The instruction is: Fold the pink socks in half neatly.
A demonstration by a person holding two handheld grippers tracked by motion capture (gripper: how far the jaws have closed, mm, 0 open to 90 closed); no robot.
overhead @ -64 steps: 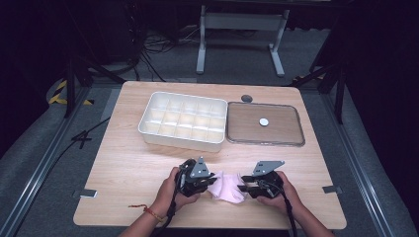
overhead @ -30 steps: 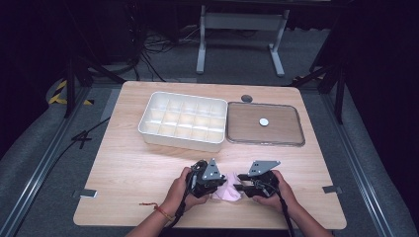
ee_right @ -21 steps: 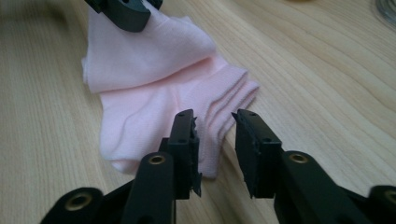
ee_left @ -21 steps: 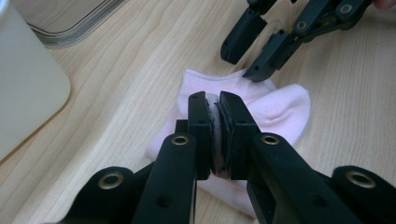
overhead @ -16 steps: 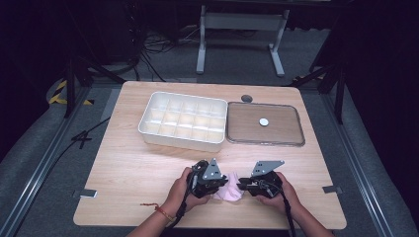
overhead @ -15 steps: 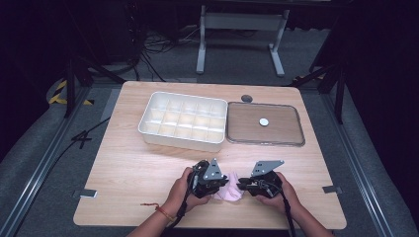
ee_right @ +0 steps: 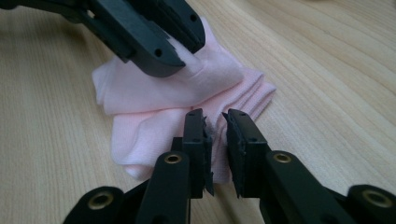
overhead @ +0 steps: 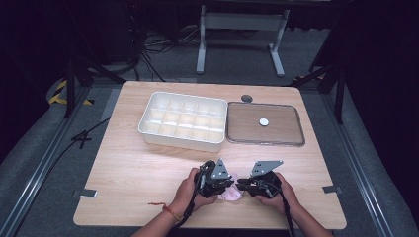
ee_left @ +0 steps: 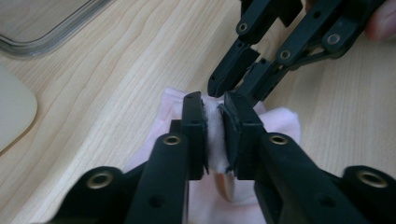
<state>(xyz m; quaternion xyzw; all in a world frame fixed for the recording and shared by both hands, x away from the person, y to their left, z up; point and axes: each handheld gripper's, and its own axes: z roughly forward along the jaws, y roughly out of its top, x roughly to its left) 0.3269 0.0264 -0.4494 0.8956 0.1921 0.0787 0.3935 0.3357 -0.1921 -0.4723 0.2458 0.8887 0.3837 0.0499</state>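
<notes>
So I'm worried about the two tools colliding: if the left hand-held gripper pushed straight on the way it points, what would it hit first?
Probably the right hand-held gripper: its tips sit just past the fold of pink cloth that the left hand-held gripper pinches, though depth is hard to judge.

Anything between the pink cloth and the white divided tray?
Nothing visible. The pink cloth lies at the near table edge with both grippers on it: left gripper pinches a fold, right gripper has an edge between its jaws. Bare wood runs from there to the open tray.
</notes>
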